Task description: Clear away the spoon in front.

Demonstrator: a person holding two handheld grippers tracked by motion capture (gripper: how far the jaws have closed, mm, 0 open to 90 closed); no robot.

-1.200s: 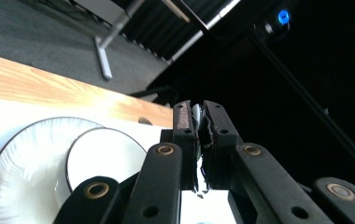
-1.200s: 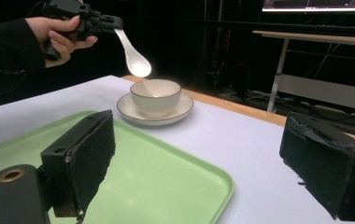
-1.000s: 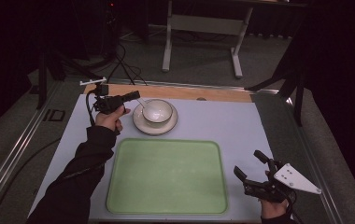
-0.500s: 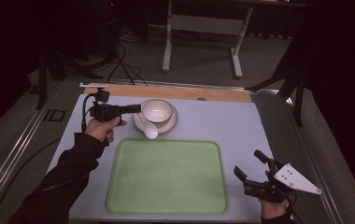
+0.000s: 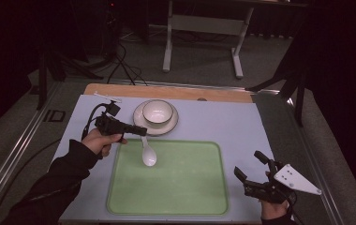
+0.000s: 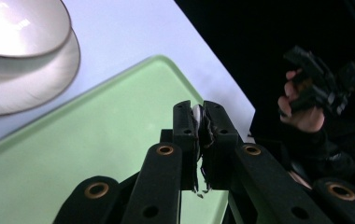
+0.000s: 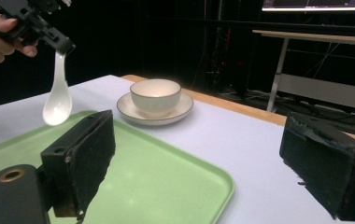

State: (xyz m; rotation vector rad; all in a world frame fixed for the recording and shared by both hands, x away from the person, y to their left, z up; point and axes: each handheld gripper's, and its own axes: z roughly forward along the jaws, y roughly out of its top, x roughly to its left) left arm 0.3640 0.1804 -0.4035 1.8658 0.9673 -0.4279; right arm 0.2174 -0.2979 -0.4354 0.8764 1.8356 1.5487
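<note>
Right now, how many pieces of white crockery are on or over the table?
3: a bowl sitting on a saucer at the table's far side, and a spoon hanging from the left gripper over the green tray.

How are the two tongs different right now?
The left tongs are shut on the white spoon by its handle; the right tongs are open with nothing between them. The left tongs hang over the green tray's far left corner near the bowl; the right tongs sit beside the tray's right edge. Both are black and hand-held.
</note>
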